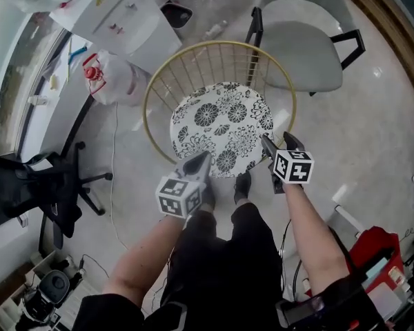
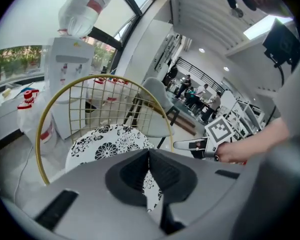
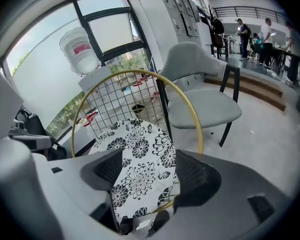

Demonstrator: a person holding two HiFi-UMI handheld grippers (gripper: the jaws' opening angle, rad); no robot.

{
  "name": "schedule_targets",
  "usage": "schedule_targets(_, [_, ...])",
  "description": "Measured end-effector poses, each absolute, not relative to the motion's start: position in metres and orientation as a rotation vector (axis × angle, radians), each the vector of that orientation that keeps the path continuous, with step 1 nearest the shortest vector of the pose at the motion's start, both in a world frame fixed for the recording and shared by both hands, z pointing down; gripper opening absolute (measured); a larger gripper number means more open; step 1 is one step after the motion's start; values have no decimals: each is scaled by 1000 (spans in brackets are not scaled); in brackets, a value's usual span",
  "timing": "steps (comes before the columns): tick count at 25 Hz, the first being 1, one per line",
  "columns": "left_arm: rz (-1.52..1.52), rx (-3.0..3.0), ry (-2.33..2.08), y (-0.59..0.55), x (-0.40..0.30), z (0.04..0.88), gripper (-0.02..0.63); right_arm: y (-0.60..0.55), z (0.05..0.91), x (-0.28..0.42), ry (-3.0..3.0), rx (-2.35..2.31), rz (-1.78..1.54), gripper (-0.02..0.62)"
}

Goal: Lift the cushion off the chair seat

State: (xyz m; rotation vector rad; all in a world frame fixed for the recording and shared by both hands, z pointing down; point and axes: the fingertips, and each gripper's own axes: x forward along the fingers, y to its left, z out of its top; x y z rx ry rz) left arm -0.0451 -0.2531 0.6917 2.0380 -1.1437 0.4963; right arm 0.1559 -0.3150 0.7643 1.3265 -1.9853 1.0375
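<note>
One round black-and-white flowered cushion (image 1: 224,126) lies flat on the seat of one gold wire chair (image 1: 152,88), filling it. Two claws hang at its near edge. The left claw (image 1: 200,159) is clenched, tips together, with nothing in it, just over the cushion's front left. The right claw (image 1: 279,143) is spread wide at the front right, the cushion's edge showing in its gap, pads off it. Behind stand one grey chair (image 1: 300,54) and one water dispenser (image 1: 124,19); one black office chair (image 1: 27,185) sits left.
</note>
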Motion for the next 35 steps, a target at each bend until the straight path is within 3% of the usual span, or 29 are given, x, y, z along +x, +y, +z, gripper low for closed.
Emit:
schedule_targets(20, [492,1901,-1172,-267,-26,764,8,-350,895,161,-1853,1221,1109,325])
schedule_targets(35, [520,1957,-1135,-255,-15,784,8,-368,934,150,-1703,1284,1124,325])
